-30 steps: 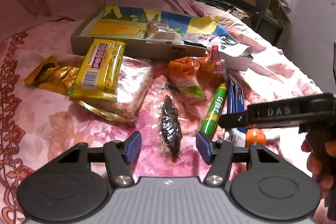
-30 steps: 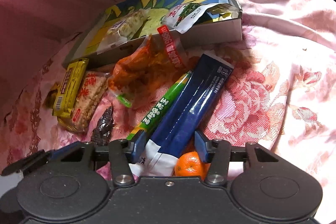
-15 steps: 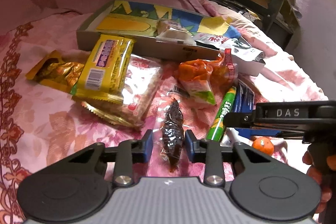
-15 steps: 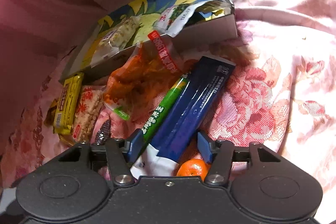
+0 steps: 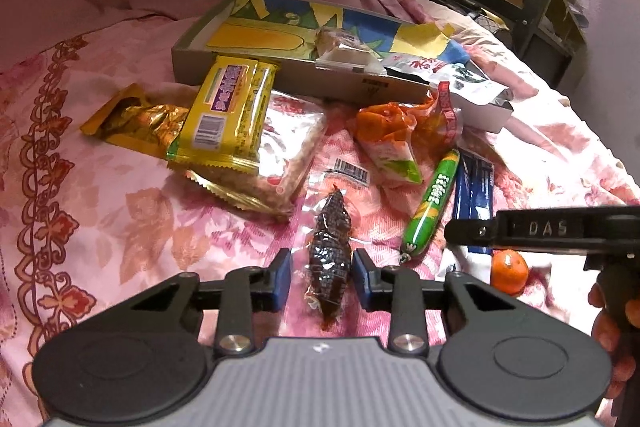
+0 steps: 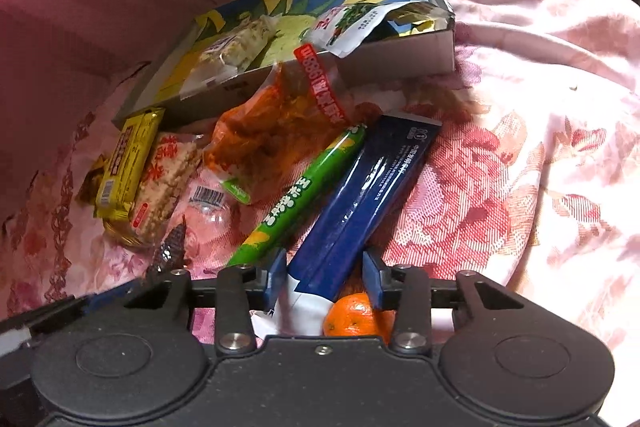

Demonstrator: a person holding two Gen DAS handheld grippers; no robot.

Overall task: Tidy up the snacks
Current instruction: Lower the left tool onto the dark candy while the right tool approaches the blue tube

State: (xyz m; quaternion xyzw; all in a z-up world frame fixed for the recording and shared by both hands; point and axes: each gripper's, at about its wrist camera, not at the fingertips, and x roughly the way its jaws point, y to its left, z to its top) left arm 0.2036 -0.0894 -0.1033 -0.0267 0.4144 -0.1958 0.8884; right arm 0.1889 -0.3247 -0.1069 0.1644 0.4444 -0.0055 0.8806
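Observation:
A dark snack in a clear wrapper [image 5: 330, 251] lies on the pink flowered cloth between the pads of my left gripper [image 5: 322, 279]. The pads touch the wrapper's edges while the jaws ease open a little. My right gripper [image 6: 326, 279] straddles the near end of a long blue packet [image 6: 372, 187]. Its jaws are closing, and a thin gap still shows at the right pad. A mandarin [image 6: 352, 319] sits under that end of the packet. A green sausage stick [image 6: 304, 195] lies along the packet's left side.
A shallow printed box [image 5: 304, 75] holding a few packets stands behind the pile. In front of it lie an orange bag [image 5: 384, 123], a yellow packet [image 5: 228, 111] on a clear cracker pack [image 5: 288, 147], and a gold wrapper [image 5: 132, 119]. A hand [image 5: 616, 315] shows at right.
My left jaws drew in from wide apart to the dark snack's sides. My right jaws narrowed around the blue packet. Both views tilted slightly; the snacks stayed on the cloth.

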